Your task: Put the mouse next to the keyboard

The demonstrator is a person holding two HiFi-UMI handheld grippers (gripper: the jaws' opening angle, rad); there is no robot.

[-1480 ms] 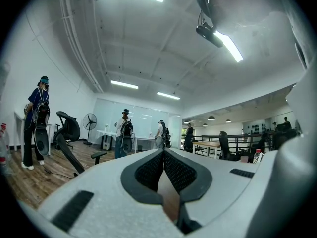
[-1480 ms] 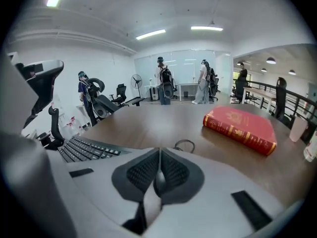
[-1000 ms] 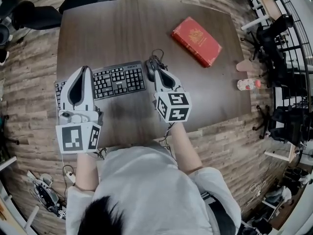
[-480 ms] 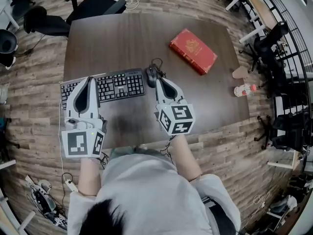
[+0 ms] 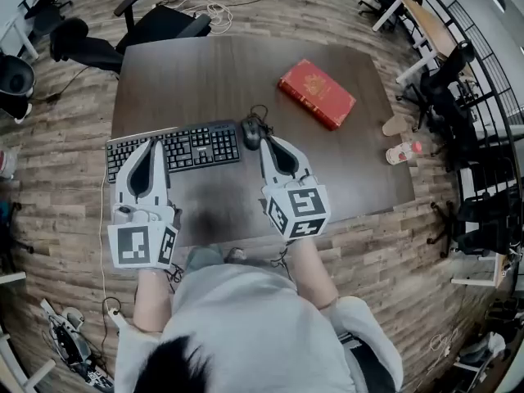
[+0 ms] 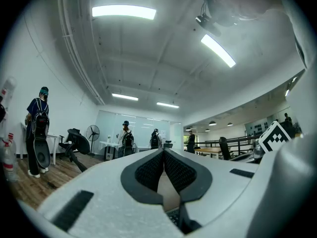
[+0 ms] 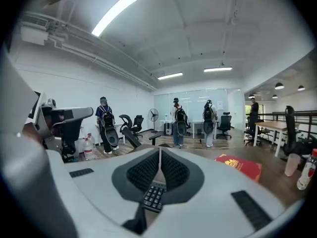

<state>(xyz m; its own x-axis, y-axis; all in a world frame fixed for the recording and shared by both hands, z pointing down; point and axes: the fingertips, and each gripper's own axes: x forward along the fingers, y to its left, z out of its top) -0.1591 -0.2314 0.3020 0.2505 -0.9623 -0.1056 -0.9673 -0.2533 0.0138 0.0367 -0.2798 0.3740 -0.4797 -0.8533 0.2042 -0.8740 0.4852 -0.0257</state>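
Observation:
The black mouse (image 5: 251, 132) lies on the dark wooden table (image 5: 237, 64), right beside the right end of the black keyboard (image 5: 176, 147), its cable (image 5: 260, 111) coiled behind it. My right gripper (image 5: 270, 142) is shut and empty, its tips just right of and nearer than the mouse. In the right gripper view the jaws (image 7: 159, 150) meet, and keyboard keys (image 7: 153, 197) show below them. My left gripper (image 5: 153, 143) hovers over the keyboard's left half; in the left gripper view (image 6: 163, 151) its pads touch with nothing between them.
A red book (image 5: 317, 93) lies at the table's far right. A bottle (image 5: 399, 152) and a pale cup (image 5: 395, 126) sit at the right edge. Black office chairs (image 5: 155, 27) stand behind the table. People stand far off in the room (image 7: 178, 120).
Both grippers have drawn back a little toward the person, and the right one is now clear of the mouse. The mouse stays beside the keyboard. The head view has shifted.

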